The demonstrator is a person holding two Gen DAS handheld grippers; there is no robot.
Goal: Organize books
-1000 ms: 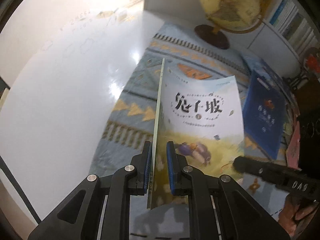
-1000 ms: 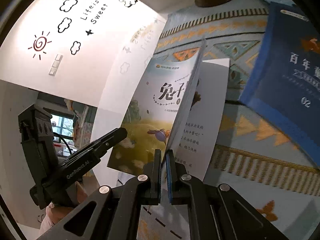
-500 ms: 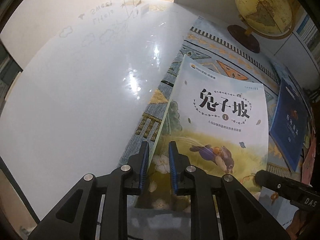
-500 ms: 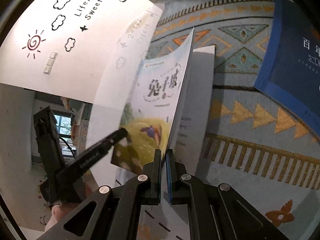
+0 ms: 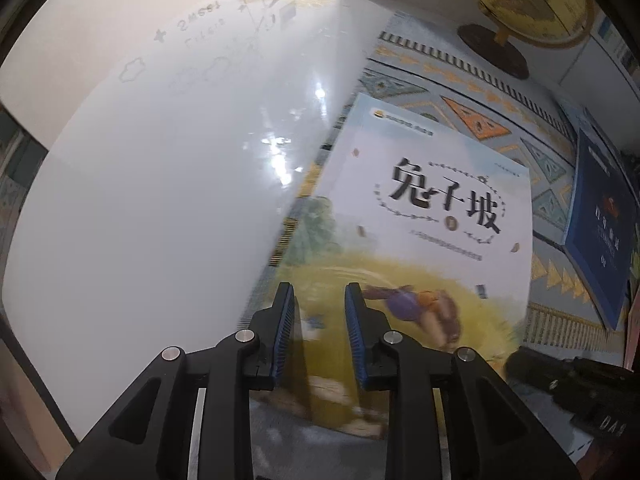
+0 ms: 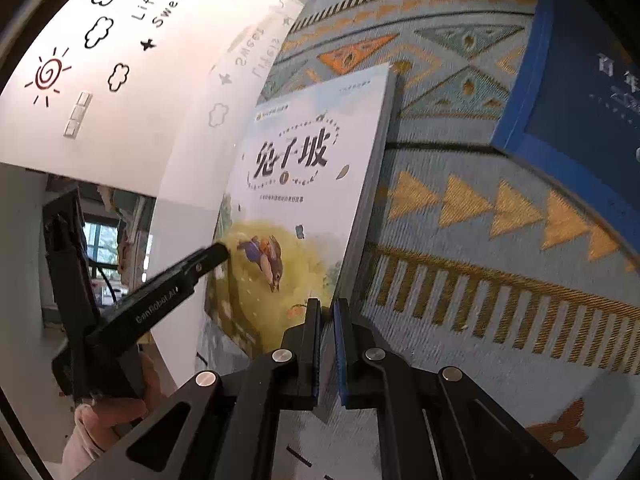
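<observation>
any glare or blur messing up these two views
Left wrist view: bright glare patch on the white tabletop, and motion blur smears the lower half of the rabbit book. Right wrist view: sharper, title readable, only fisheye bending at the edges and on the patterned mat.

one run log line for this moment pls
rabbit book: closed, flat on patterned cloth | left hand-held gripper: jaws opening, released | right hand-held gripper: shut at book corner

Child's room or study: cartoon wall decals [image 6: 100, 32], globe [image 5: 528, 0], patterned rug [image 6: 480, 216].
</observation>
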